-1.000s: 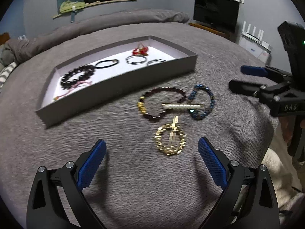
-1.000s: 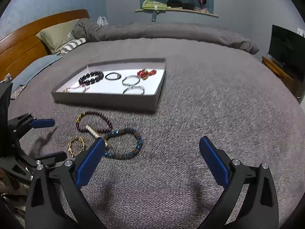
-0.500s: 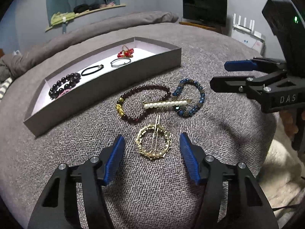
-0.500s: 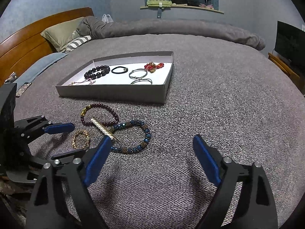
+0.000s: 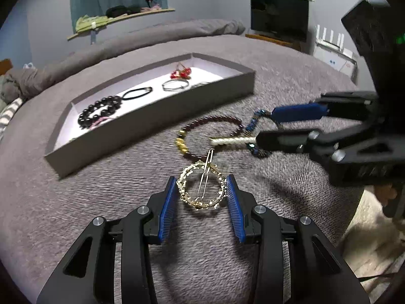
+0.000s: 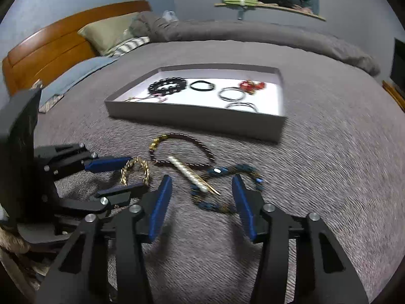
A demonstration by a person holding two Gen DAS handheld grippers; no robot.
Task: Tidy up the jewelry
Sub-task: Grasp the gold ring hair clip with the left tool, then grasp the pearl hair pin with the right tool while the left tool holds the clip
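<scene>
**A:** ok so our left gripper [image 5: 201, 195] has just been closing around the gold ring clip [image 5: 201, 188], which lies on the bed just in front of the tray [image 5: 152, 129]. Pads [image 5: 169, 204] sit right beside the ring on both sides, not clearly pressing yet, so we'd call it not clamped. We should keep it centred so the thin pin doesn't slip out.

**B:** yep. Our right gripper [image 6: 201, 204] has been closing too, nothing gripped, with the blue bead bracelet [image 6: 229, 177] and pearl clip [image 6: 188, 173] between its jaws, a bit further from the tray. The maroon bracelet [image 5: 210, 136] overlaps the pearl clip, so we could drag 2 pieces at once. The tray already holds 5 or so items.
</scene>
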